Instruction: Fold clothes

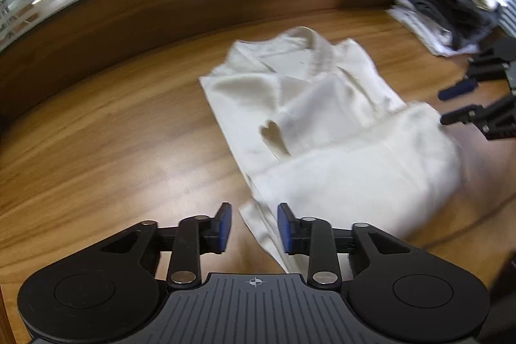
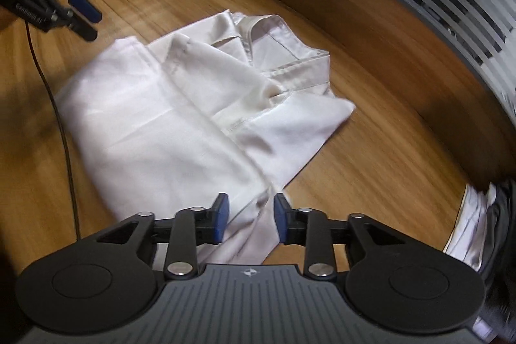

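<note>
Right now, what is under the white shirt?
The wooden table shows all around the white shirt. The shirt is folded over itself, so lower layers and anything beneath are hidden.

A cream-white collared shirt lies on the wooden counter — partly folded, its lower half doubled up over the body, collar open at the far end, cloth rumpled, no tool gripping it.

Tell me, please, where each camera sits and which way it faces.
Left wrist: rides the left hand-held gripper, open, looking across the white shirt toward the clothes pile; right hand-held gripper at the right edge.
Right wrist: rides the right hand-held gripper, open over the shirt hem; left one at upper left.
Shared: shirt, wooden table, both grippers.
</note>
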### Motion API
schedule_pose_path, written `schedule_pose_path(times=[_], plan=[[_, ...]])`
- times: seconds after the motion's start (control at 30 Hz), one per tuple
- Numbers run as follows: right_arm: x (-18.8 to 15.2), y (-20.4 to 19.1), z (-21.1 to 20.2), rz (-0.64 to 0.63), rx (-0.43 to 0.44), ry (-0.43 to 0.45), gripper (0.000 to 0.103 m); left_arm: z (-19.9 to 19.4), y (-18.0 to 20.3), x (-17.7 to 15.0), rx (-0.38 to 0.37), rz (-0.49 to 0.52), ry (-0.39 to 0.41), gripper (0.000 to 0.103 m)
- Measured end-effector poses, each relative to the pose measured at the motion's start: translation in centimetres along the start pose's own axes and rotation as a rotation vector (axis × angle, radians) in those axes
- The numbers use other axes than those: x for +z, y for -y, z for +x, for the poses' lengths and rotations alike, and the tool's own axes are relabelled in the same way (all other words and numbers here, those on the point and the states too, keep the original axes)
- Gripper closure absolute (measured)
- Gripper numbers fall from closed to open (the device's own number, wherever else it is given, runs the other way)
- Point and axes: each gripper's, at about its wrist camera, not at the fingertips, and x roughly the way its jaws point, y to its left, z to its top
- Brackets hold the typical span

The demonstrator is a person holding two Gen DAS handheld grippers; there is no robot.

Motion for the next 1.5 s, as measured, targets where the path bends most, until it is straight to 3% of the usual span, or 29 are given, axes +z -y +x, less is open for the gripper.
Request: schedule_pose_path(times=[0.07,0.17,0.27,0.53,0.6,0.63,0.67,0.7,0.8,1.2,1.37,1.5], plan=[[-1.1,-0.5,-0.8,0.009,0.019,-0.009,0.059,-0.3,0.7,-1.0,-0.036,0.009,-0.012,0.057],[-3.1,-1.8,-1.4,0.013,0.05,-0.037,0.057,0.2,1.8,-2.4,-0.062,0.012,-0.036,0.056],[-4.9,-3.1,-0.9,0.022,0.08,-0.072,0.046,1.2,2.9,-3.3,-0.071,0.014,-0.06,0.051],[-6.0,-5.9,2.0,0.069,0.081,-0.063,0.046,3.3,5.2,-4.9,-0.069,0.045,-0.092,0.049],[-6.0,-6.1,2.7,0.087,0.063,-0.055,0.055,3.5,5.5,-5.2,-0.06,0.061,-0.085,0.051],[-6.1,-6.1,2.7,0.092,0.055,-0.035,0.06,3.5,5.5,-5.3,-0.057,0.066,-0.079,0.074],[-6.0,-6.2,2.6,0.088,0.042,-0.026,0.075,3.3,5.5,-5.5,-0.062,0.071,-0.07,0.091],[-6.0,-6.3,2.5,0.084,0.028,-0.018,0.086,2.9,5.5,-5.8,-0.066,0.075,-0.05,0.097],[-6.1,-6.4,1.1,0.09,0.024,0.02,0.096,0.8,5.7,-6.2,-0.066,0.084,0.022,0.099],[-4.3,-5.5,-8.4,0.117,0.053,0.099,0.098,-8.1,5.5,-4.1,-0.133,0.058,0.147,0.099],[-1.7,-2.7,-8.4,0.151,0.05,0.106,0.098,-7.7,4.4,-1.0,-0.101,0.005,0.16,0.099],[1.1,0.0,-5.9,0.147,0.025,0.097,0.098,-4.2,4.1,2.1,0.011,0.048,0.148,0.099]])
